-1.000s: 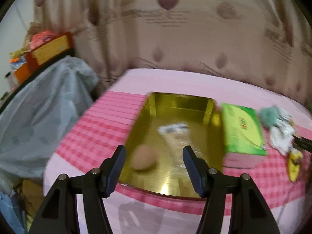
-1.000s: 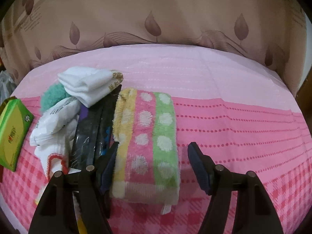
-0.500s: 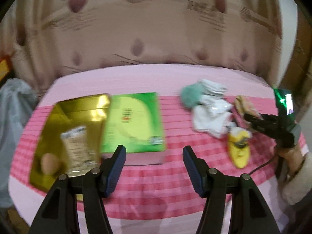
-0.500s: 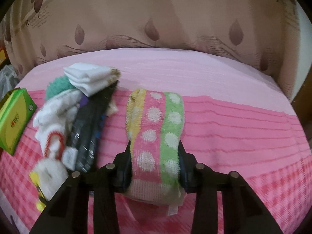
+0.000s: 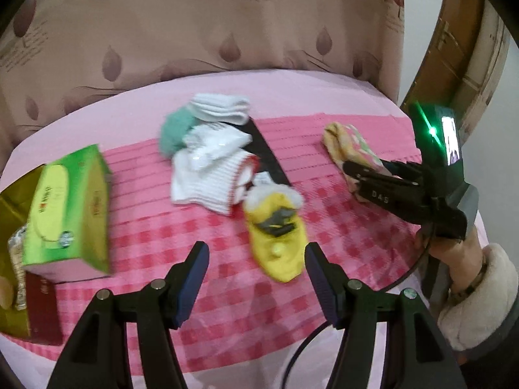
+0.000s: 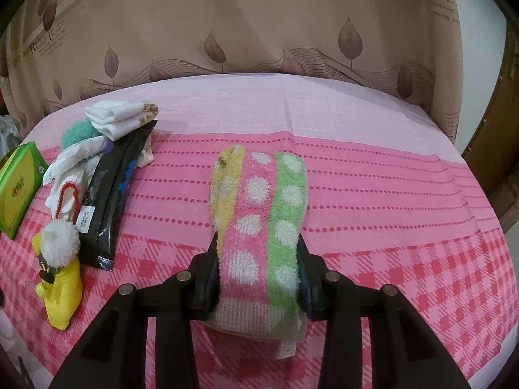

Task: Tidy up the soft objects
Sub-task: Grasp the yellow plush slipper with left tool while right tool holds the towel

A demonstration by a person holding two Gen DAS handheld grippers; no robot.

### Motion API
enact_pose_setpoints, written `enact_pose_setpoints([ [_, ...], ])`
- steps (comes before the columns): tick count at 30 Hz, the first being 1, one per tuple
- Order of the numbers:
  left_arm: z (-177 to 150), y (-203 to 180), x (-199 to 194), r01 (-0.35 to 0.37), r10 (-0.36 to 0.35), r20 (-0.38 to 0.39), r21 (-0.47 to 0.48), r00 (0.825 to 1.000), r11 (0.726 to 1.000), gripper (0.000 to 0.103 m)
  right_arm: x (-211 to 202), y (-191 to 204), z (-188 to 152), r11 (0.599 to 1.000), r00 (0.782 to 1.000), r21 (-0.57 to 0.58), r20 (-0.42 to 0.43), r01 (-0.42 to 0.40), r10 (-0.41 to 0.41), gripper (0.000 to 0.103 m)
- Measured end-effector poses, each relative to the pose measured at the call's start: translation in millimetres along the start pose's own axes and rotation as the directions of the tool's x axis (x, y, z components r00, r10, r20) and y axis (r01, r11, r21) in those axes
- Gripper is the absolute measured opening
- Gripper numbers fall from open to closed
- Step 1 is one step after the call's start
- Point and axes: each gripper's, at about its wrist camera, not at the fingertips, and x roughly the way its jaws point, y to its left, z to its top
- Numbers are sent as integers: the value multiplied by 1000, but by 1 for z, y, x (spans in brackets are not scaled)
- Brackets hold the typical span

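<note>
Towel (image 6: pixel 259 223) is lying right of the sock pile (image 6: pixel 97 149), and I am pinching its near end in my right gripper (image 6: pixel 258 278). I am hovering my left gripper (image 5: pixel 256 265), jaws wide and empty, over the yellow sock (image 5: pixel 275 236) beside that pile.

This looks like a room in a home: a table under a pink checked cloth (image 6: pixel 405 259) stands against a beige curtain (image 6: pixel 259 32) printed with leaves and English words, a wooden door frame (image 5: pixel 454 42) beside it, with socks (image 5: pixel 214 175) and a green tissue box (image 5: pixel 65 207) lying about.
</note>
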Motion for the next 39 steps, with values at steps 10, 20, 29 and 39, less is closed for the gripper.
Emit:
enact_pose_setpoints([
  [10,7,-22,45,0,-2,-68,-26,998,1000,63,4,-7,2,997,998,51,-11,-56,56,38],
  [20,17,-16,81,-60,53,-111,-61,992,996,63,5,-9,2,995,997,65,-13,-79,80,40],
  [29,16,-16,77,-36,31,-78,-56,996,998,45,4,-10,2,995,997,65,-13,-80,81,40],
  [39,12,-19,62,-21,21,-58,-7,998,1000,43,5,-10,1,995,997,64,-13,-80,81,40],
])
